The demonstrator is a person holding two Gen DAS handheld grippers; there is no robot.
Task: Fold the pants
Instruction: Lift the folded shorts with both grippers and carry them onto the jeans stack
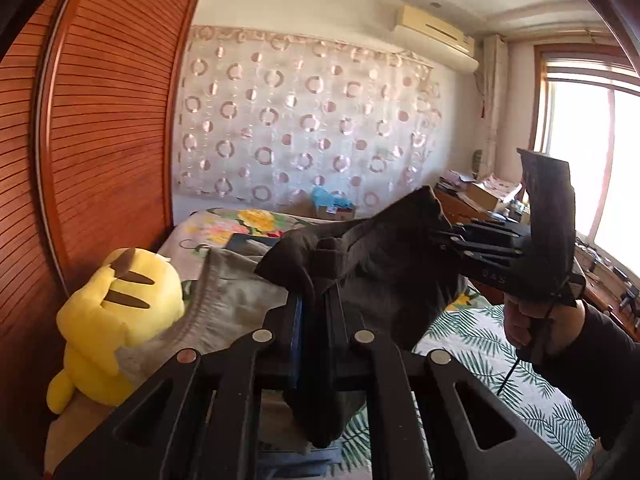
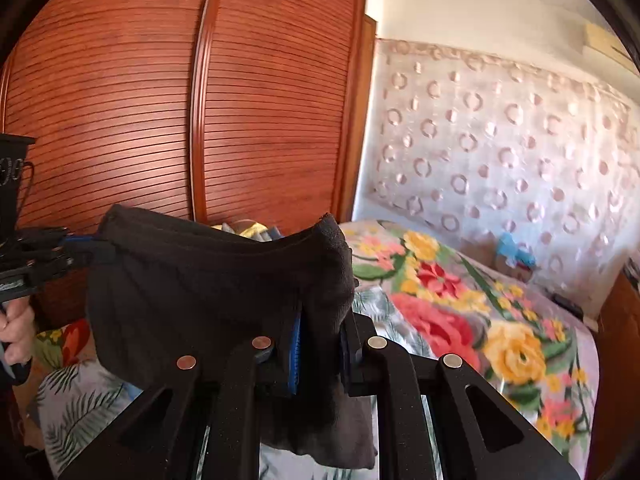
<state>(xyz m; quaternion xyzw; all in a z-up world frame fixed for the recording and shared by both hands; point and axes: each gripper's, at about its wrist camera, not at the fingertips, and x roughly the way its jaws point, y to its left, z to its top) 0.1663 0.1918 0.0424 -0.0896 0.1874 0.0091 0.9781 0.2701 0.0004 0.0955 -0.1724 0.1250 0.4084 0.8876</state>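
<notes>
— So where are the pants (image 1: 384,256)?
— Lifted above the bed (image 2: 460,320), stretched between left gripper (image 1: 316,304) and right gripper (image 2: 320,344); both jaws clamped on the dark cloth.

Left tongs (image 1: 316,280): jaws closed, clamping dark fabric, pointing slightly downward. Right tongs (image 2: 320,320): jaws likewise closed on fabric, same slight downward pitch. Both are raised, facing inward toward each other. The right hand (image 1: 528,322), dark-sleeved, grips its handle.
</notes>
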